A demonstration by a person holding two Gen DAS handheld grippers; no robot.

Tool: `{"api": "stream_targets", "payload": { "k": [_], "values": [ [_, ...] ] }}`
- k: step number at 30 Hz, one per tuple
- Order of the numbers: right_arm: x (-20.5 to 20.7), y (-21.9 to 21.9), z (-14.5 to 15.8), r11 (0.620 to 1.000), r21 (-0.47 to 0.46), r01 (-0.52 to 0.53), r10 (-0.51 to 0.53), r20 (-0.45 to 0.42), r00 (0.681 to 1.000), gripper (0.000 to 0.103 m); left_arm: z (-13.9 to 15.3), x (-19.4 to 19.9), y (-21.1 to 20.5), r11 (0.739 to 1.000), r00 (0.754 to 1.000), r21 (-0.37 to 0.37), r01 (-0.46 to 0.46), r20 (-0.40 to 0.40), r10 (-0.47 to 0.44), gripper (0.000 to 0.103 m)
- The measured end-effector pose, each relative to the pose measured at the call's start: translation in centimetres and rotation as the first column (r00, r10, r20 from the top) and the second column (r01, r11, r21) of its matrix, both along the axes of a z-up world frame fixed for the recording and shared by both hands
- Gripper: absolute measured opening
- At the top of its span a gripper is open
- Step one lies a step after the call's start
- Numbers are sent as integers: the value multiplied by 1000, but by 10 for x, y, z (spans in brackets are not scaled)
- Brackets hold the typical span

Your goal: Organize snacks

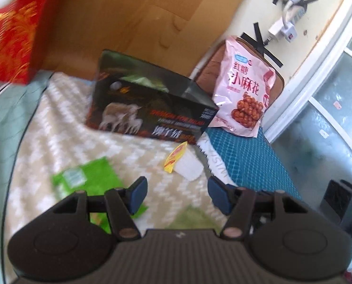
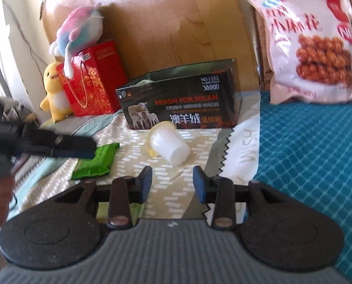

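A red gift bag [image 2: 93,80] stands against a wooden headboard [image 2: 166,23], with a yellow plush chick [image 2: 52,92] beside it and a pastel plush toy [image 2: 81,28] on top. A teal quilted mat [image 2: 306,156] covers the bed beside a patterned blanket [image 1: 57,123].

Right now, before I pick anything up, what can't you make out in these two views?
- Black box contents: both views, its front wall hides the inside.
- Green packet label: blurred in the left view; the left hand-held gripper covers part in the right.
- Pink bag: top cut off by the right view's edge.
- Cup contents: opaque in both views.
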State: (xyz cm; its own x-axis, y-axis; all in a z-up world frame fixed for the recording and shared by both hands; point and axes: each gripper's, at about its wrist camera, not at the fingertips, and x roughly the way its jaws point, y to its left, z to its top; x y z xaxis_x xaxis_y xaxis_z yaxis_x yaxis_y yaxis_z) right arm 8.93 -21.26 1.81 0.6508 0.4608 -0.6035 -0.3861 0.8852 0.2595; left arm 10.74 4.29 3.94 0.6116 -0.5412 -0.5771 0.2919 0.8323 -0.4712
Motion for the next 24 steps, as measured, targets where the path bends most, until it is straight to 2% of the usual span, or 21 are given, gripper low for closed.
{"api": "stream_targets", "payload": {
  "k": [2,5,8,10,13,15,16,18,24],
  "values": [
    [6,3,0,1000,-23,-17,17,8,1000,50,3,11,-11,999,1000,38,8,21,-9,60],
    [25,11,-5,996,-72,-45,46,6,999,52,4,32,-29,993,998,114,21,48,-27,60],
    [43,19,-15,991,-122,-46,46,-9,999,56,-2,56,-45,986,998,161,48,35,-54,60],
    [57,21,-22,992,-119,-47,42,-44,998,56,-7,69,-55,981,997,182,72,27,-78,60],
    [70,21,-24,994,-105,-36,31,-50,998,56,-18,83,-69,972,994,211,105,12,-110,56],
    [73,19,-24,995,-95,-21,16,-48,999,45,-23,88,-71,978,991,167,129,3,-131,45],
    [72,18,-24,995,-102,-3,-1,-45,999,35,-23,90,-72,979,992,163,123,-1,-125,44],
    [68,16,-22,997,-83,-6,3,-37,999,34,-20,86,-72,980,993,162,118,1,-120,44],
    [39,32,5,992,-119,-42,61,161,985,34,17,57,-52,985,986,157,74,136,-95,44]
  ]
}}
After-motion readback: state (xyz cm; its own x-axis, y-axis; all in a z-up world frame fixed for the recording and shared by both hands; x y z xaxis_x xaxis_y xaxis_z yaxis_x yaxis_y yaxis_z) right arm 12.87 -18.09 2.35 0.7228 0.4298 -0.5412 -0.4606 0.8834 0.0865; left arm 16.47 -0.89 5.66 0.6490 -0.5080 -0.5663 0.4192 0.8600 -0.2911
